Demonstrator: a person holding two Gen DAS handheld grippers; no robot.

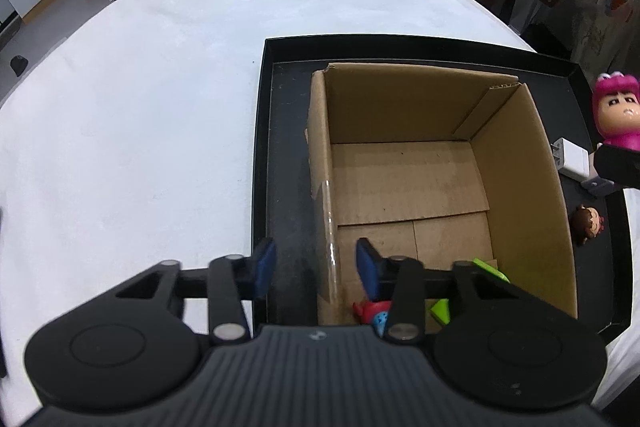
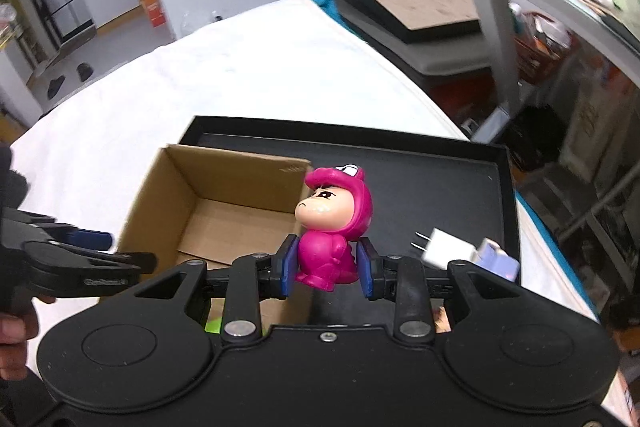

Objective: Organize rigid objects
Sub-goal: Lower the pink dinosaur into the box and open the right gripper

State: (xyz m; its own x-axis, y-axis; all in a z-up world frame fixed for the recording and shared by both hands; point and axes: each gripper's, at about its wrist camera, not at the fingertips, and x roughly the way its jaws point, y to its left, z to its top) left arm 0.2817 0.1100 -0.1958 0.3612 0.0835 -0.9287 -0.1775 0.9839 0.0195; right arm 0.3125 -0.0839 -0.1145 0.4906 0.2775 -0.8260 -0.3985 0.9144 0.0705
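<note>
A pink dinosaur-suit figurine [image 2: 332, 227] stands upright between the blue pads of my right gripper [image 2: 328, 267], which is shut on its body, held above the black tray [image 2: 440, 195]. In the left wrist view the figurine [image 1: 616, 111] shows at the right edge. My left gripper [image 1: 316, 267] is open and straddles the left wall of the open cardboard box [image 1: 520, 207], one pad outside and one inside, neither touching it. Green pieces [image 1: 492, 269] and a red-and-blue toy [image 1: 372, 309] lie in the box's near corner.
The box stands inside the black tray [image 1: 280, 147] on a white-covered table. On the tray to the right of the box lie a white plug charger [image 1: 572, 159], a lilac adapter [image 2: 496, 259] and a small brown-haired figurine [image 1: 588, 223]. A hand [image 2: 12, 331] holds the left gripper.
</note>
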